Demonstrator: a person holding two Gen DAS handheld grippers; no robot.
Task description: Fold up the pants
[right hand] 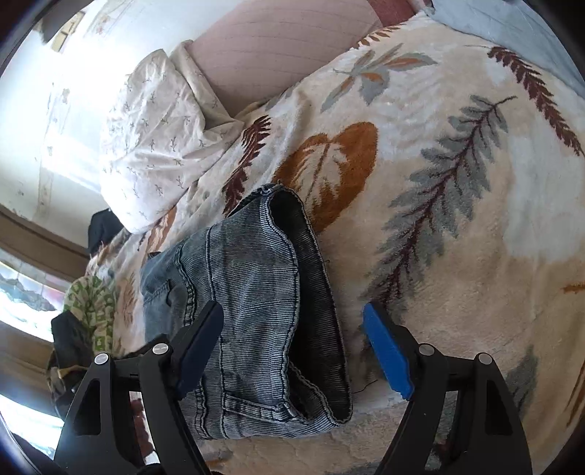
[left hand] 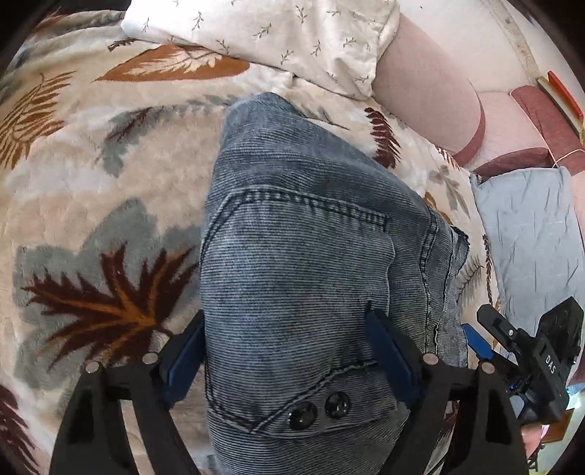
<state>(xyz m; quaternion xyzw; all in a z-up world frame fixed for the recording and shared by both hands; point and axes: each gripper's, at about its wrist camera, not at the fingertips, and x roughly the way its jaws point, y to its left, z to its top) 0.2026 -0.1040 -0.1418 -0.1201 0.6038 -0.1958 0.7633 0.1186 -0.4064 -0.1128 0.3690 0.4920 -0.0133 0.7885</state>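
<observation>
Grey-blue corduroy pants (left hand: 303, 255) lie folded in a compact stack on a leaf-patterned blanket (left hand: 91, 182). In the left wrist view a back pocket with two dark buttons (left hand: 318, 411) faces up. My left gripper (left hand: 289, 350) is open, its blue pads straddling the near end of the stack. In the right wrist view the pants (right hand: 248, 292) show a waistband end and dark inner lining. My right gripper (right hand: 294, 350) is open over that end, left finger above the fabric, right finger (right hand: 387, 350) over the blanket (right hand: 457, 255). The right gripper also shows in the left wrist view (left hand: 475, 341).
A white sprigged pillow (left hand: 278, 33) lies at the head of the bed by a pink padded headboard (left hand: 424, 98). A pale blue cloth (left hand: 530, 234) lies to the right. In the right wrist view, the pillow (right hand: 153, 139) and a green patterned garment (right hand: 91, 310) lie at the left.
</observation>
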